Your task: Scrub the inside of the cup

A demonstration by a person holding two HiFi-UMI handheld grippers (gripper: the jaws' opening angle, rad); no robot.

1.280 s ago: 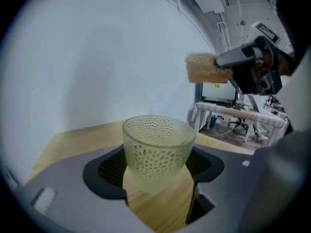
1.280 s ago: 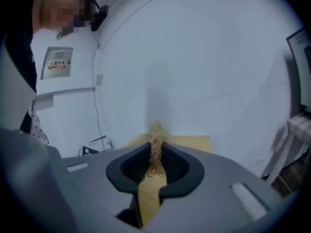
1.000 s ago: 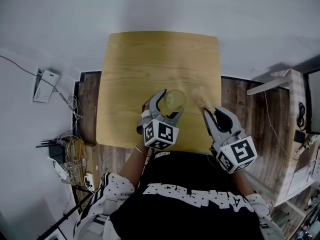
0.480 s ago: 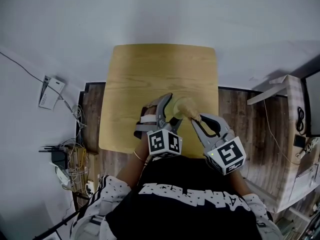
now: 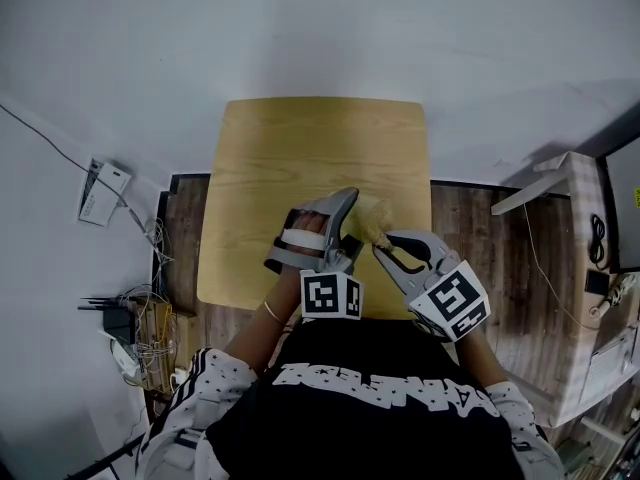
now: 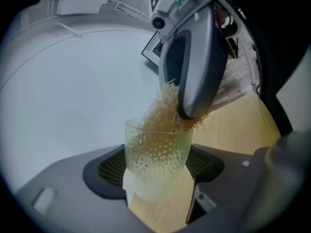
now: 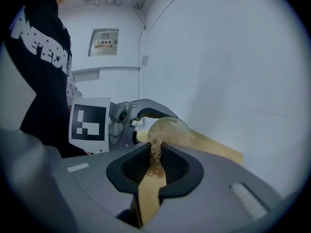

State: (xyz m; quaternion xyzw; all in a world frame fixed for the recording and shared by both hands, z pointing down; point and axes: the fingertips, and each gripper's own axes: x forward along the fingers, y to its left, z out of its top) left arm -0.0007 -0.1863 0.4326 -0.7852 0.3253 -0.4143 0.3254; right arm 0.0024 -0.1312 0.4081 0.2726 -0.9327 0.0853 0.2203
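A translucent pale-green cup [image 6: 156,166] is held by my left gripper [image 6: 158,178], which is shut on its lower part, and is lifted and tilted over the wooden table [image 5: 300,148]. A tan fibrous scrubber [image 6: 163,115] is stuffed into the cup's mouth, with my right gripper [image 7: 154,164] shut on its tail. In the head view the two grippers meet just in front of the person's chest: left gripper [image 5: 345,223], right gripper [image 5: 382,246], and the scrubber [image 5: 370,211] between them. The cup is mostly hidden there. In the right gripper view the cup [image 7: 167,129] shows filled with scrubber.
The small table stands against a pale wall, with dark wood floor on both sides. Cables and a power strip [image 5: 130,313] lie on the floor at left, beside a white box [image 5: 100,193]. A light shelf unit [image 5: 590,268] stands at right.
Both grippers have drawn in toward the body and together. The scrubber, which was beside the cup a second ago, is now pushed into the cup's mouth.
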